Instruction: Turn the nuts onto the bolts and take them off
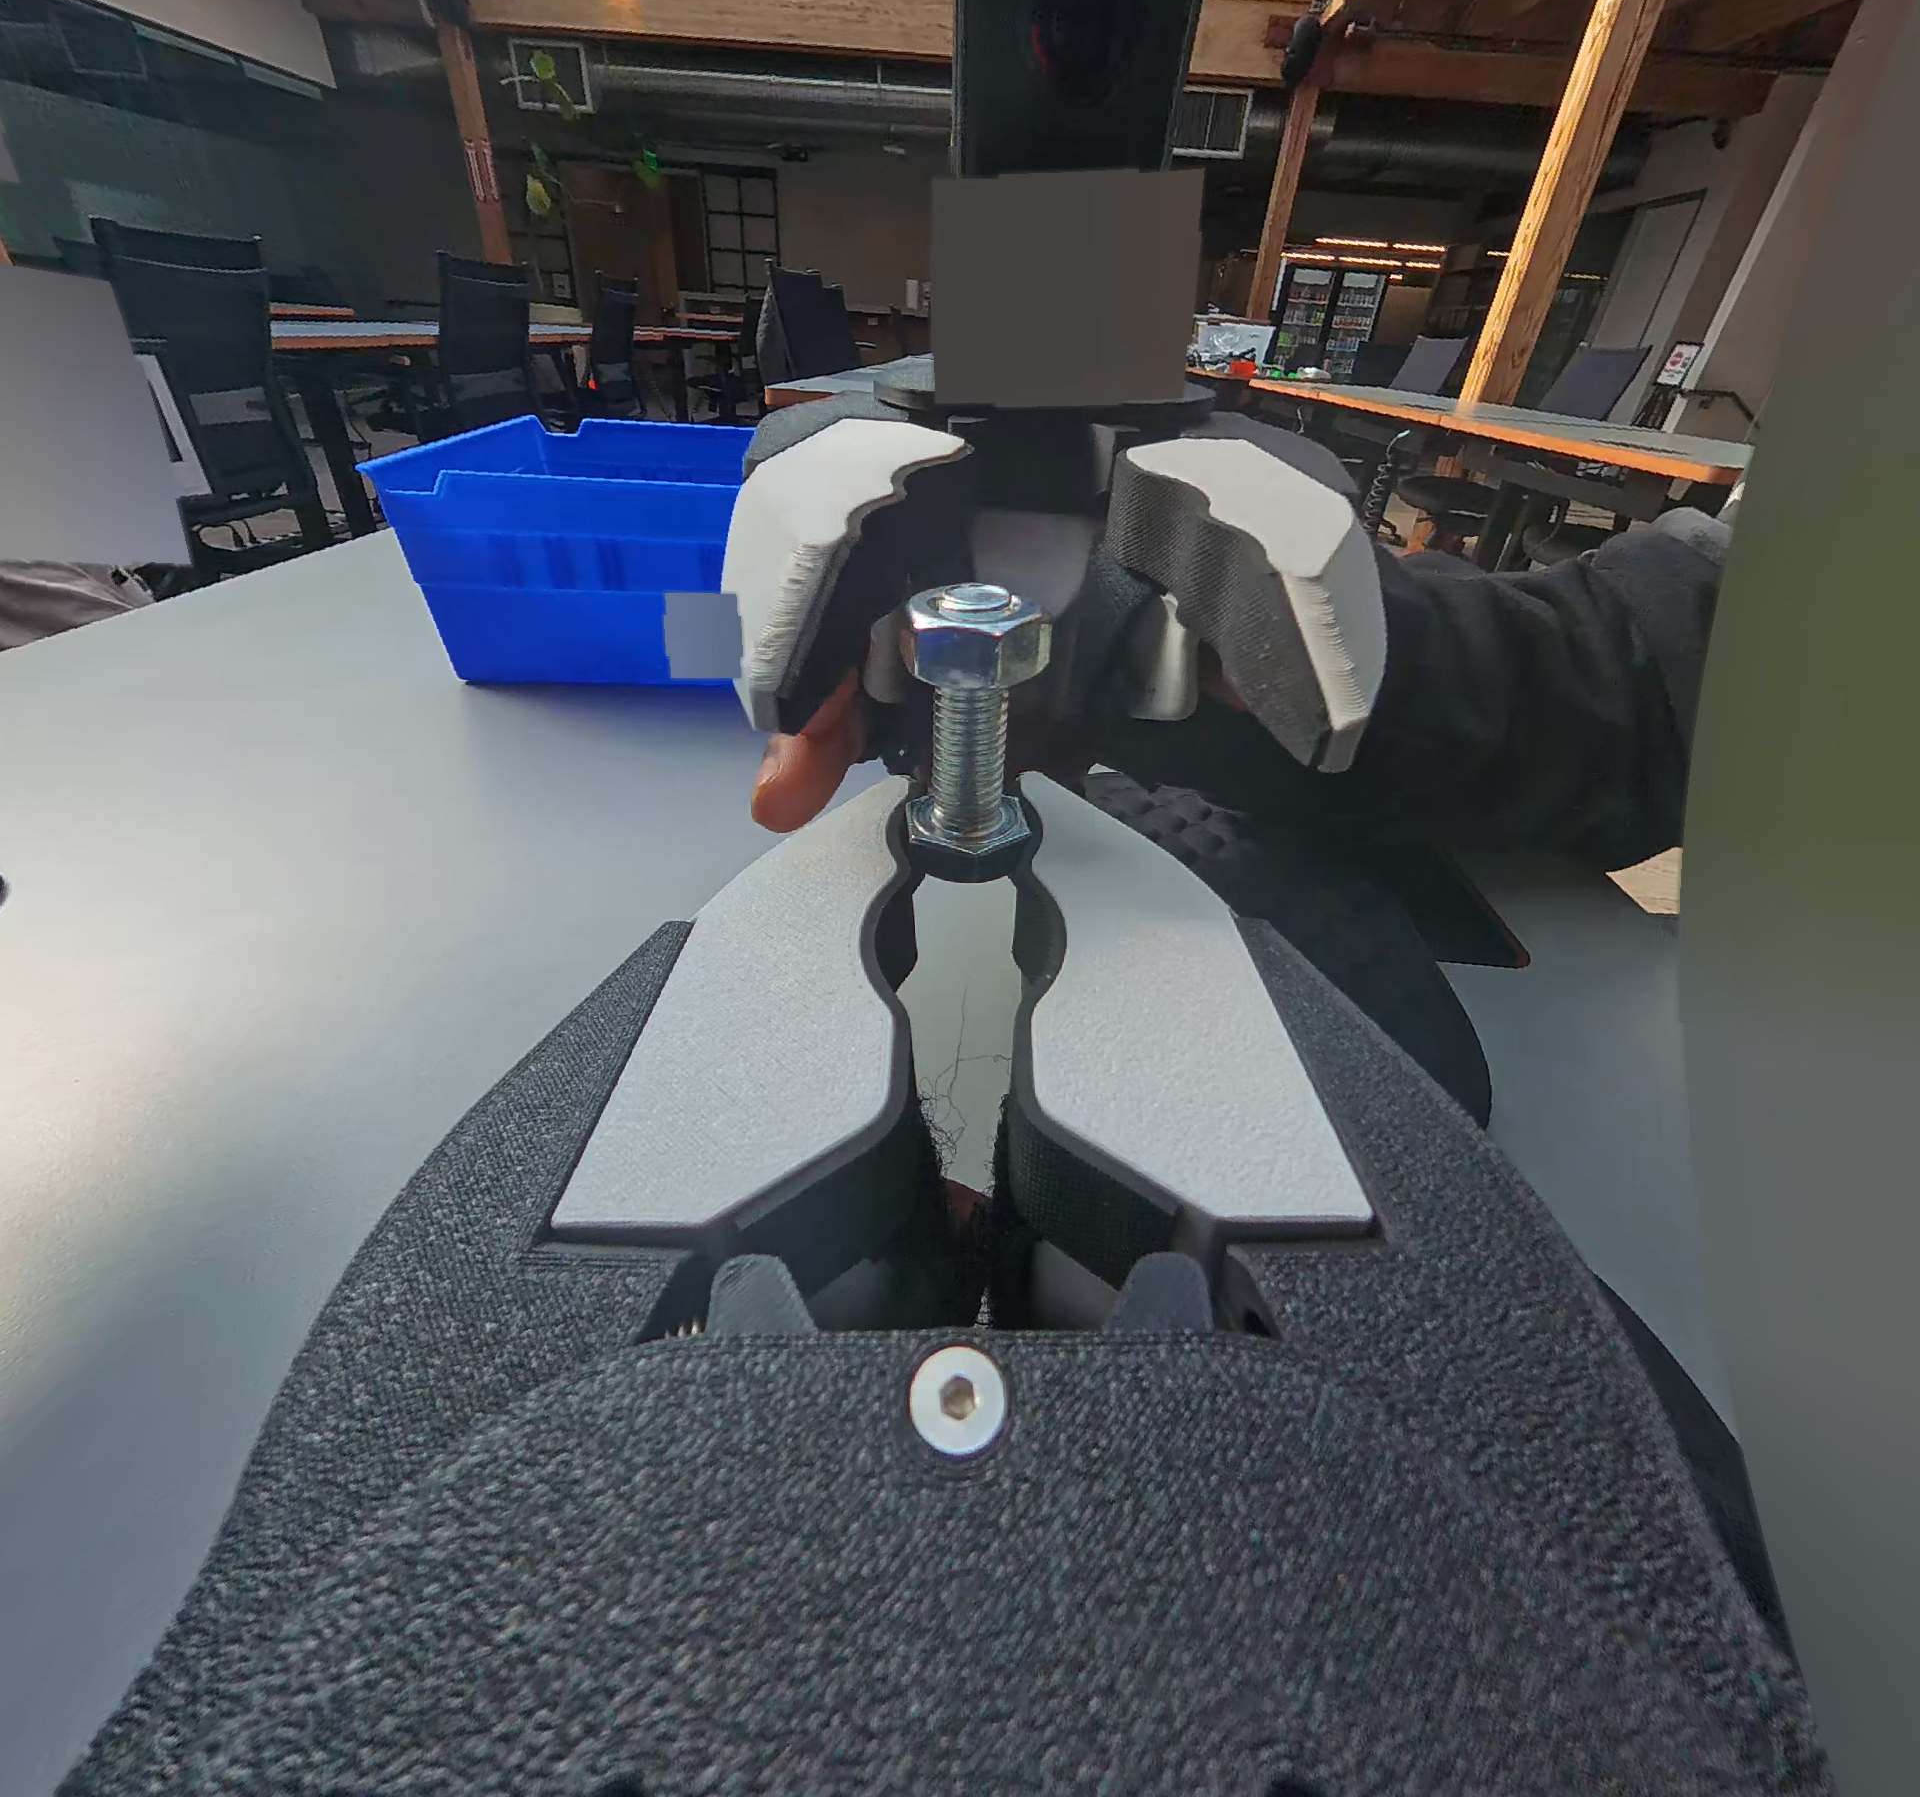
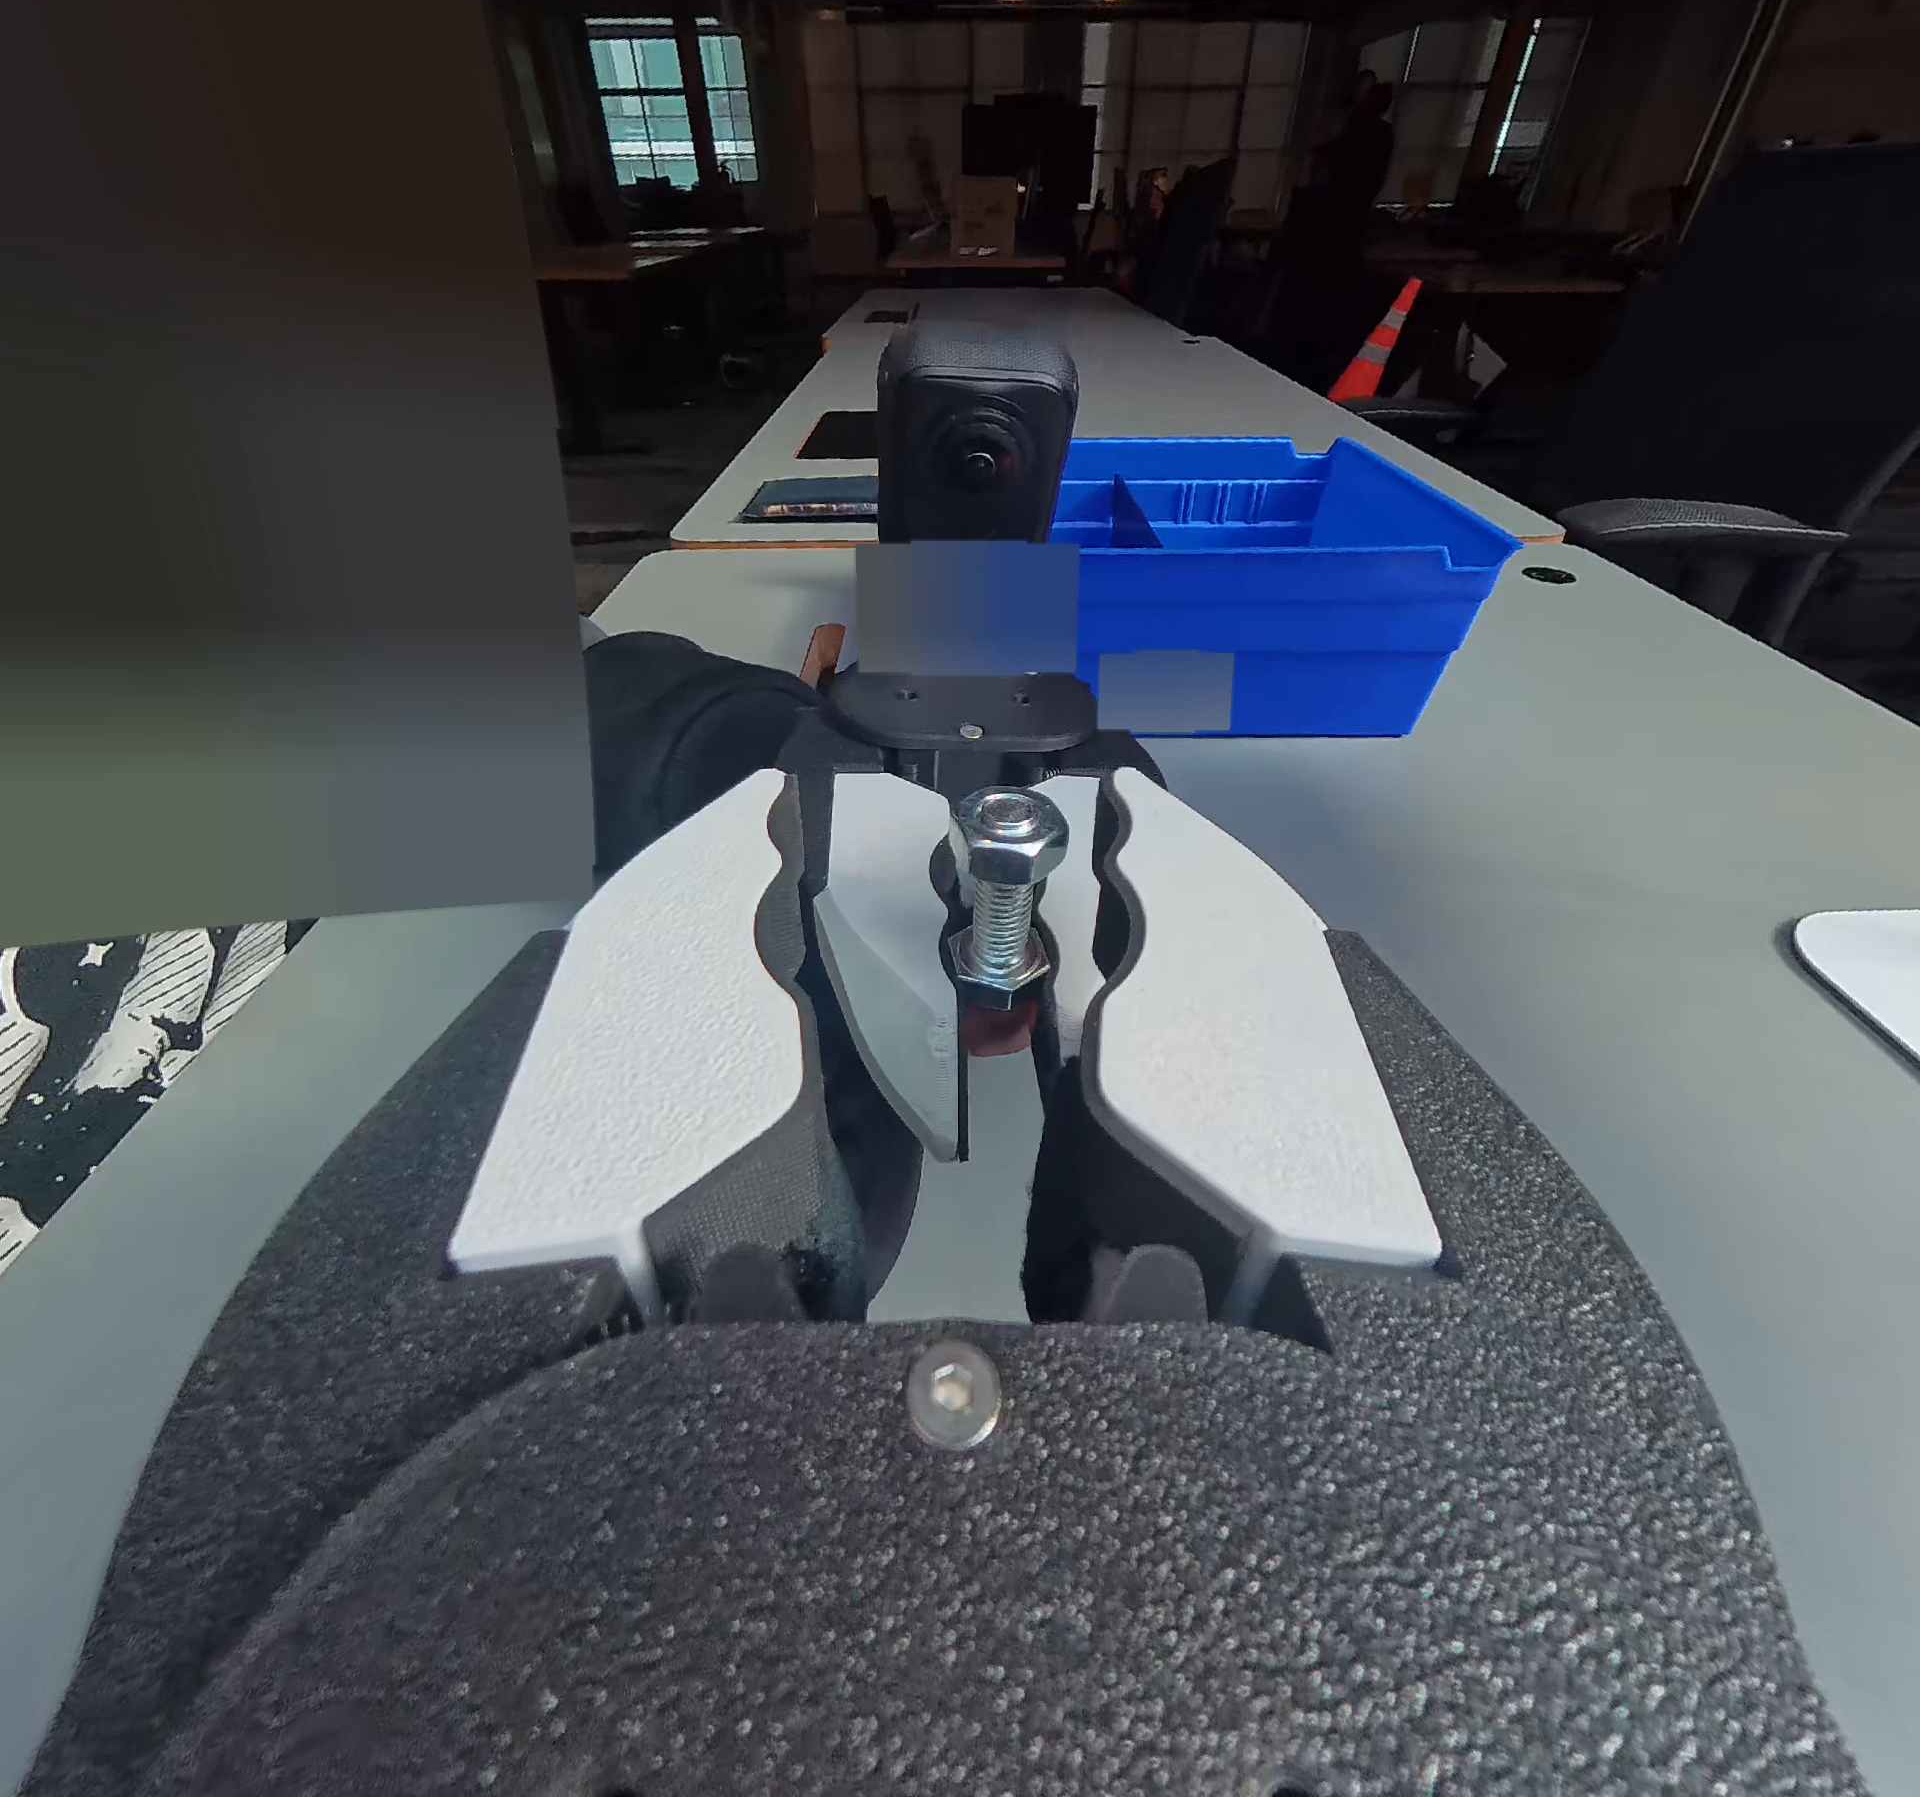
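Observation:
A steel bolt [image 1: 964,745] stands upright with a hex nut [image 1: 977,641] threaded on its top end. My left gripper [image 1: 966,843] is shut on the bolt's lower hex end and holds it above the grey table [image 1: 312,864]. My right gripper [image 2: 945,802] is open. Its fingers [image 2: 665,999] stand on either side of the nut [image 2: 1008,838] without touching it. It faces my left gripper and shows behind the bolt in the left wrist view [image 1: 1055,729]. The left gripper [image 2: 997,978] and the bolt [image 2: 1003,916] also show in the right wrist view.
A blue plastic bin [image 1: 561,552] stands on the table behind the grippers; the right wrist view shows it [image 2: 1299,625] with inner dividers. A person's fingertip [image 1: 795,781] shows under the right gripper. A dark mat [image 1: 1299,874] lies below. A white pad [image 2: 1870,978] lies at the right edge. The tips of one gripper are about 6 cm away from the tips of the other.

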{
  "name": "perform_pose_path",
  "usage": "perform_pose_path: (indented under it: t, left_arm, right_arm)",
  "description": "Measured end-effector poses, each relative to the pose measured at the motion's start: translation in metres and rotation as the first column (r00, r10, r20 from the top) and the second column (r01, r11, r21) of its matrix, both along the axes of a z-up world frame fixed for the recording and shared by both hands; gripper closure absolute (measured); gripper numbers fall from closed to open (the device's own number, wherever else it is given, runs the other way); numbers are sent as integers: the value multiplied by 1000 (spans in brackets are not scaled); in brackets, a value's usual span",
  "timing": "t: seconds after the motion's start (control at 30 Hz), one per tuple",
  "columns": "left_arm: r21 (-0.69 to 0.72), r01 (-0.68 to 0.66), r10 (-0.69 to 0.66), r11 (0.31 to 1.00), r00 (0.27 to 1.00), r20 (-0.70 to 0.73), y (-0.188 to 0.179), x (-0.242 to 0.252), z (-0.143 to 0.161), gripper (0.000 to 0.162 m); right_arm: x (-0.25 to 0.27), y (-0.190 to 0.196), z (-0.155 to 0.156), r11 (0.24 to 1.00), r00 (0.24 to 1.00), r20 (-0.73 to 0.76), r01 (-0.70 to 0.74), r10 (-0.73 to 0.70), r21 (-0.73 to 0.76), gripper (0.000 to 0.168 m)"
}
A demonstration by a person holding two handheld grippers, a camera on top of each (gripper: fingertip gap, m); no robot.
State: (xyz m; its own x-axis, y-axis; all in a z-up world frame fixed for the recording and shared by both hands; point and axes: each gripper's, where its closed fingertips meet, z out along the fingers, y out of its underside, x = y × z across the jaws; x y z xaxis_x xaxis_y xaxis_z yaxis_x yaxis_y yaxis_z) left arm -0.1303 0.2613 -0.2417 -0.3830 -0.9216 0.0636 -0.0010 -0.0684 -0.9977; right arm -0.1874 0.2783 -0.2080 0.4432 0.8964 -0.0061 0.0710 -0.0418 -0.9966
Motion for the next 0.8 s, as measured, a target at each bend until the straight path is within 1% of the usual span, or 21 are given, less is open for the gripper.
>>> perform_pose_path:
  t: [0.2,0.3,0.37,0.4,0.43,0.47,0.53,0.63,0.7,0.73,0.8]
  left_arm:
    - [-1,-2,2,1000,1000,1,0,0,0,148]
    - [3,-1,1,1000,1000,-1,0,0,0,148]
    - [3,-2,2,1000,1000,0,0,0,0,148]
    - [2,-3,3,1000,1000,1,0,0,0,148]
    - [2,-3,3,1000,1000,2,0,0,0,148]
    - [1,-3,3,1000,1000,2,0,0,0,148]
    - [1,-4,4,1000,1000,0,0,0,0,148]
    - [3,-3,3,1000,1000,0,0,0,0,148]
    - [2,-3,3,1000,1000,0,0,0,0,148]
    - [1,-3,3,1000,1000,0,0,0,0,148]
    - [1,-1,1,1000,1000,0,0,0,0,148]
  right_arm:
    - [8,-6,1,1000,1000,-3,15,-15,10,125]
    - [14,-8,1,999,999,-3,39,-39,13,128]
    - [18,-10,1,998,998,-5,55,-55,16,133]
    - [21,-10,1,998,998,-5,64,-64,18,137]
    - [23,-11,1,997,997,-4,71,-71,22,143]
    - [24,-13,2,997,998,-4,68,-68,26,154]
    - [26,-17,5,998,998,-20,59,-58,38,164]
    - [30,-17,8,997,997,-28,72,-71,42,164]
    - [31,-15,7,996,997,-26,79,-78,43,159]
    - [31,-13,7,996,996,-26,82,-81,40,154]
    - [30,-9,6,996,996,-31,88,-87,30,137]
